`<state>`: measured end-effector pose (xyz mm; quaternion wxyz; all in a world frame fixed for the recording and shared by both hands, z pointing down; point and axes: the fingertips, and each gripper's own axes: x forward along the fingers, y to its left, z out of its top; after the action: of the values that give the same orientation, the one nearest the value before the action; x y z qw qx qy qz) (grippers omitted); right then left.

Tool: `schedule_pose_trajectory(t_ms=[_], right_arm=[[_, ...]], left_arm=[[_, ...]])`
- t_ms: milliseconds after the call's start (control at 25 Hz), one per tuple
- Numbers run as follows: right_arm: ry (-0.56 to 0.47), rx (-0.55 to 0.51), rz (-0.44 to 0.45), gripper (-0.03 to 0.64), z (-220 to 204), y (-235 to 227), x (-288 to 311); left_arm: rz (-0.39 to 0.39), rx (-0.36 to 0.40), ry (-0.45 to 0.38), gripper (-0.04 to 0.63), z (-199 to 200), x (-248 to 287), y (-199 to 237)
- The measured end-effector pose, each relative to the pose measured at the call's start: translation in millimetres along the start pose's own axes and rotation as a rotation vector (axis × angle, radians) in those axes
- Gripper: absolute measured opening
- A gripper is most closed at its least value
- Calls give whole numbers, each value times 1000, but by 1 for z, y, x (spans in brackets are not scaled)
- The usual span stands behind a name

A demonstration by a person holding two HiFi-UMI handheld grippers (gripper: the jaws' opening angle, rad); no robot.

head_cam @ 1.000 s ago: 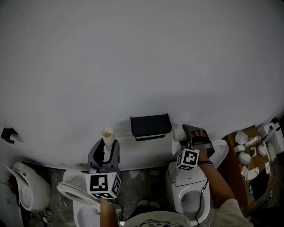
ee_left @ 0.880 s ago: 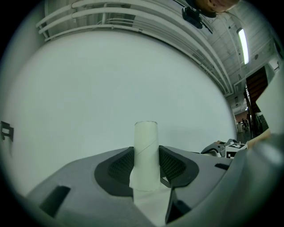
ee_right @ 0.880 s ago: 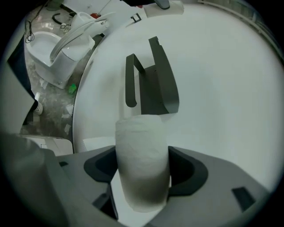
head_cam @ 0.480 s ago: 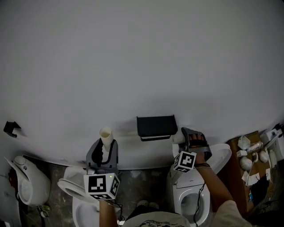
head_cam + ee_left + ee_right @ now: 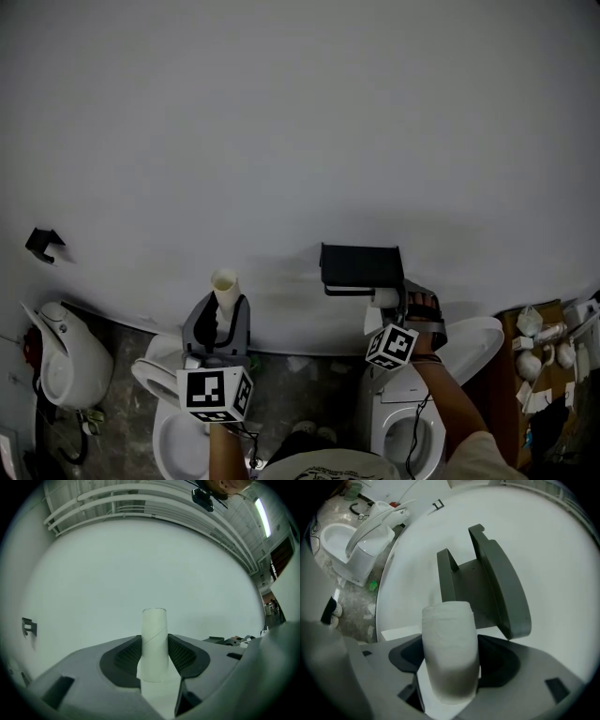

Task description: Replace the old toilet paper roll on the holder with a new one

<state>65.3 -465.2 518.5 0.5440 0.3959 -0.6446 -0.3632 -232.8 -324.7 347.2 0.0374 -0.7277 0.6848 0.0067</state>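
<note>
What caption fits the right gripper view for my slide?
Right tongs grip a fresh paper roll close to the dark wall holder.

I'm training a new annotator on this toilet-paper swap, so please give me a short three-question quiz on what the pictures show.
1. True or false: the left hand-held gripper is shut on a bare cardboard tube.
2. What stands between the jaws of the right hand-held gripper?
A. a paper roll
B. a brush
C. nothing
3. Fill in: in the head view, the black holder is nearer the ____ gripper.

Key: 1 true; 2 A; 3 right.
</note>
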Motion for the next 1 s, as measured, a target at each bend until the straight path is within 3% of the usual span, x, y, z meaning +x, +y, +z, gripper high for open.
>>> schedule_pose_trajectory(t_ms=[280, 640, 1000], right_arm=[[11, 49, -50, 318, 8, 0, 1], [-9, -19, -164, 318, 23, 0, -5], [-70, -81, -194, 319, 61, 6, -4]], left_arm=[[51, 5, 10, 178, -2, -19, 21], [75, 6, 11, 178, -3, -34, 32], [98, 12, 19, 178, -4, -43, 39]])
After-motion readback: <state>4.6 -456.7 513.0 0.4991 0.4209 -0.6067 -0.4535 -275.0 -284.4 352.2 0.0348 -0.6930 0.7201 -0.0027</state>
